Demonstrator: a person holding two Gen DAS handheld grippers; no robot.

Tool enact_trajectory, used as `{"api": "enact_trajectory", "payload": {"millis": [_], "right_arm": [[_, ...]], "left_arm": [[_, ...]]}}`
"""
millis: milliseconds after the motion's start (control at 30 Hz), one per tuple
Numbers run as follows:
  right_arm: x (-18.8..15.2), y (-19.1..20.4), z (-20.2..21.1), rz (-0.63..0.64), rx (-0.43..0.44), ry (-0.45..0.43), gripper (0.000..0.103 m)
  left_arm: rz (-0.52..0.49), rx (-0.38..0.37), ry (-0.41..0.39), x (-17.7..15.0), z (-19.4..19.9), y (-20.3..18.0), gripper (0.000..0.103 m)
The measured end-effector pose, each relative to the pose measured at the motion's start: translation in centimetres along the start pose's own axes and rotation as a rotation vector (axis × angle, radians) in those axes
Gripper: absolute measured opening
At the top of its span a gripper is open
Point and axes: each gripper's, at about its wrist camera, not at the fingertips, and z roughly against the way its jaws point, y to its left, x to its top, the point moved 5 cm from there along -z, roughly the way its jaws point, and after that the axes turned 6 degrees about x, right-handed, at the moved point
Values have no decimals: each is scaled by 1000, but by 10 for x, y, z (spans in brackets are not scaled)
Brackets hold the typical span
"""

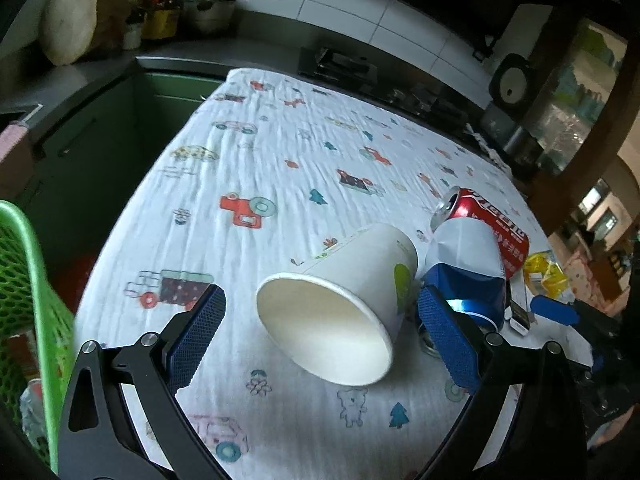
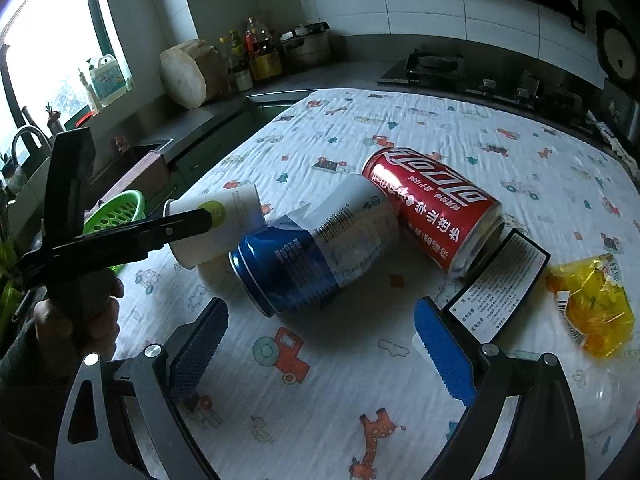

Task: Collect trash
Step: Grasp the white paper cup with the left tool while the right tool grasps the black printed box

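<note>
On the table point(image 1: 248, 152), under a white printed cloth, a paper cup point(image 1: 340, 304) on its side, mouth toward the camera, between the wide-open fingers of the left claw point(image 1: 322, 340) but not pressed by either pad. Just beside the cup, a dented blue can point(image 2: 312, 252) and a red can point(image 2: 436, 212), both lying down and touching each other, with a black box point(image 2: 500, 284) and a yellow wrapper point(image 2: 592, 304) farther right. Right claw point(image 2: 322, 350) also wide open and empty, near the blue can; green basket point(image 1: 28, 280) at the left table edge.
</note>
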Motion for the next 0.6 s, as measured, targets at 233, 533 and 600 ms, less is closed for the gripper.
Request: {"api": "enact_trajectory", "payload": {"millis": [233, 533, 600], "right_arm": [[-1, 1, -6, -2, 6, 11, 91], [-6, -9, 7, -35, -16, -20, 91], [-9, -17, 14, -50, -34, -33, 91]], "left_arm": [[-14, -76, 5, -3, -6, -5, 80], [-91, -7, -29, -9, 7, -13, 77], [-93, 4, -38, -10, 14, -12, 77]]}}
